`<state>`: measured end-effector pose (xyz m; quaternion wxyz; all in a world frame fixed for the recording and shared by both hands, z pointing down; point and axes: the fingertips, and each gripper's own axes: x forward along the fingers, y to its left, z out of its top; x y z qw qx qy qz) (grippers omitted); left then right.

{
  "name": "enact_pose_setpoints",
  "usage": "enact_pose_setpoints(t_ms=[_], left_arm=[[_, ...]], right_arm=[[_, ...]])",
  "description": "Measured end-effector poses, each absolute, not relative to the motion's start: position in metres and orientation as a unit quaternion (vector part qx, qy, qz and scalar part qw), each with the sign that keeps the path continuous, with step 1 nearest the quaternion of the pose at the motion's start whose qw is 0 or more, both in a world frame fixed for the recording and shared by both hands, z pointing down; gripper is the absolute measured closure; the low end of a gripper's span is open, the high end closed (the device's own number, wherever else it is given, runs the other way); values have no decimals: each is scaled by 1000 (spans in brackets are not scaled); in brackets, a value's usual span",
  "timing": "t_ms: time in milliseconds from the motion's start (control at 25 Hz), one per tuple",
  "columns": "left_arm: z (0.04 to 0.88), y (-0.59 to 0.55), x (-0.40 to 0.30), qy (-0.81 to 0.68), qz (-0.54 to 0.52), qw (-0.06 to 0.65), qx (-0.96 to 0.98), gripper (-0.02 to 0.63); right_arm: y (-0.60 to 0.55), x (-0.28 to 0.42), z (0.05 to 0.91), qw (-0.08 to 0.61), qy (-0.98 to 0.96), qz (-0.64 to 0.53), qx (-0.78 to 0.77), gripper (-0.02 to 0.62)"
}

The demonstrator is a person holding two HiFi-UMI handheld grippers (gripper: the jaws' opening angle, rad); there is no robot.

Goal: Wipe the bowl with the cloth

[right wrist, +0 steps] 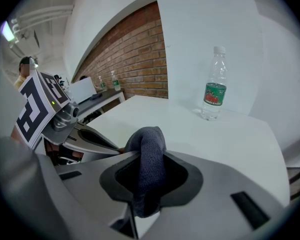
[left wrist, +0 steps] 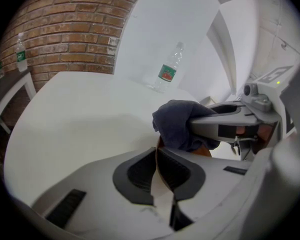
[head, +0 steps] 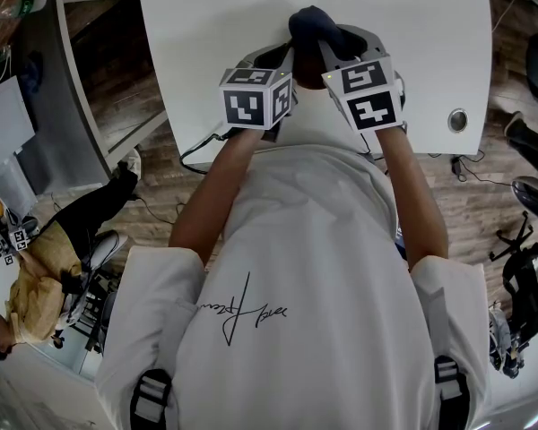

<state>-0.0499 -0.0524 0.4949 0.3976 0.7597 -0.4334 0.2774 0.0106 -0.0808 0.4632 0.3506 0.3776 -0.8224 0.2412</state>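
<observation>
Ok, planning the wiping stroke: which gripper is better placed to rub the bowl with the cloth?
Right. The right gripper has its fingers shut on the dark blue knitted cloth, beside the brown bowl; the left gripper pinches that bowl's thin rim, seemingly steadying it.

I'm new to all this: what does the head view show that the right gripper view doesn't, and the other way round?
Only the head view: the person's white T-shirt, the wooden floor, and the marker cube on the right gripper. Only the right gripper view: a water bottle standing on the white table, and the cloth clamped between the right gripper's jaws. Both: that cloth, the table, and the left gripper.
</observation>
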Motion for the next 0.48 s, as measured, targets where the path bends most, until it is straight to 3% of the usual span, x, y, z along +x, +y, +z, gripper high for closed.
enact_pose_setpoints(t_ms=[480], left_arm=[[494,-52,-50,-433,276,398,760,595]], right_arm=[[-83,2,462,361,-827,221,368,534]])
